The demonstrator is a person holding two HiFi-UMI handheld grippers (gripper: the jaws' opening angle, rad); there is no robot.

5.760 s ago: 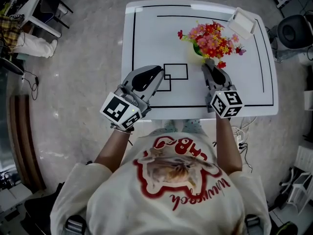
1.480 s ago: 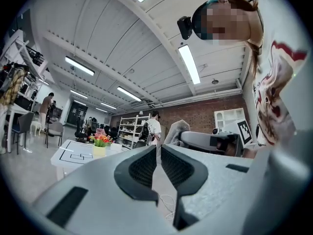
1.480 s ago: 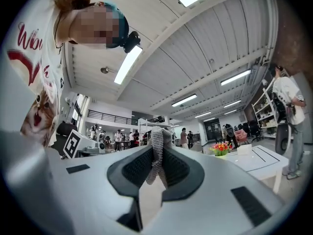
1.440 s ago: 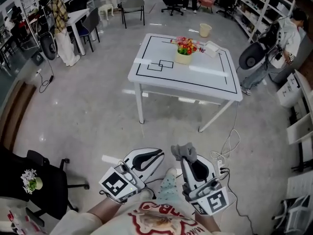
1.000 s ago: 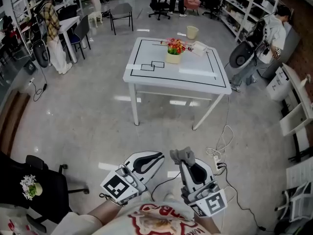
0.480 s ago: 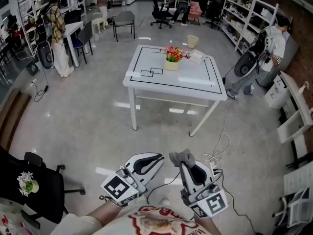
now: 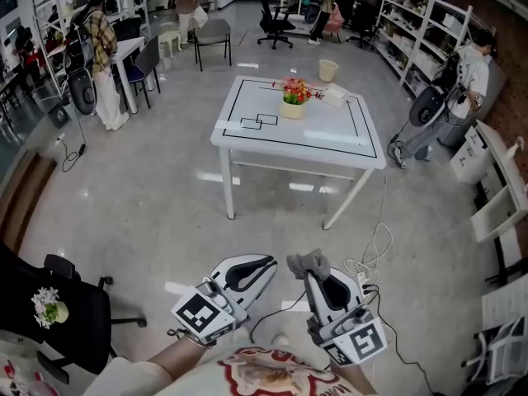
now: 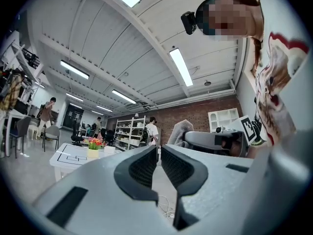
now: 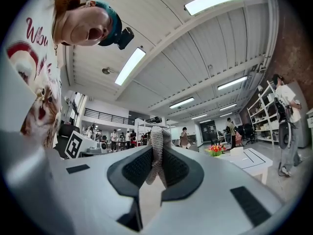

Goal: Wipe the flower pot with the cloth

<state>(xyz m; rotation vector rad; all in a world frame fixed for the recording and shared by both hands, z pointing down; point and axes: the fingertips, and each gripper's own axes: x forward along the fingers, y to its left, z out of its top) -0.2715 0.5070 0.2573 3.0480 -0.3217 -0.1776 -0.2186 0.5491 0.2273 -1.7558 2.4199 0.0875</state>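
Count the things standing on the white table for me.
2. The flower pot stands near the far edge of the table, and a white box lies just to its right. Anything small behind the pot would be hidden.

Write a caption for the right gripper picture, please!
Right gripper clamps a gray cloth, with the flower pot far off on the white table.

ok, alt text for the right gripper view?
The right claw is shut on a grey knitted cloth, which stands up between its jaws. Far off to the right, a white table carries the flower pot with red and pink flowers; ceiling lights of a large room fill the upper frame.
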